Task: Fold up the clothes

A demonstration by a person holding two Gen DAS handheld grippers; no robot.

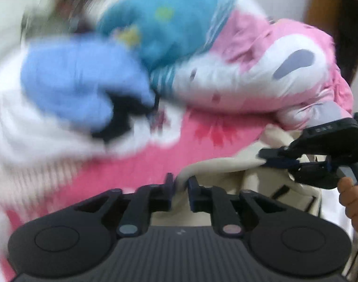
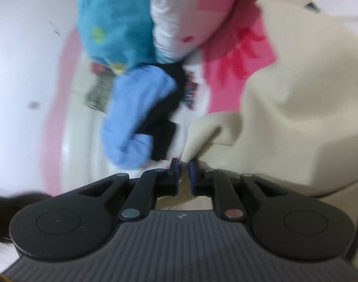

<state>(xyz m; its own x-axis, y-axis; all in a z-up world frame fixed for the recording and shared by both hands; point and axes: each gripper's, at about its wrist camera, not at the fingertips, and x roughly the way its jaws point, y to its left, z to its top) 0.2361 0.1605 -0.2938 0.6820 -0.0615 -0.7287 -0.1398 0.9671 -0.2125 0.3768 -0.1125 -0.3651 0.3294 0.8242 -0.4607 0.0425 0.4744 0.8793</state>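
Note:
A cream garment hangs between both grippers over a pink and white bed sheet. My left gripper is shut on a rolled edge of this cream garment. In the left wrist view my right gripper comes in from the right, held by a hand, pinching the same cloth. In the right wrist view the right gripper is shut on a fold of the cream garment, which fills the right side. Both views are blurred by motion.
A light blue garment over a black one lies on the bed. Behind are a teal dotted cloth and a bunched pink and white quilt. A wooden door frame stands at the far right.

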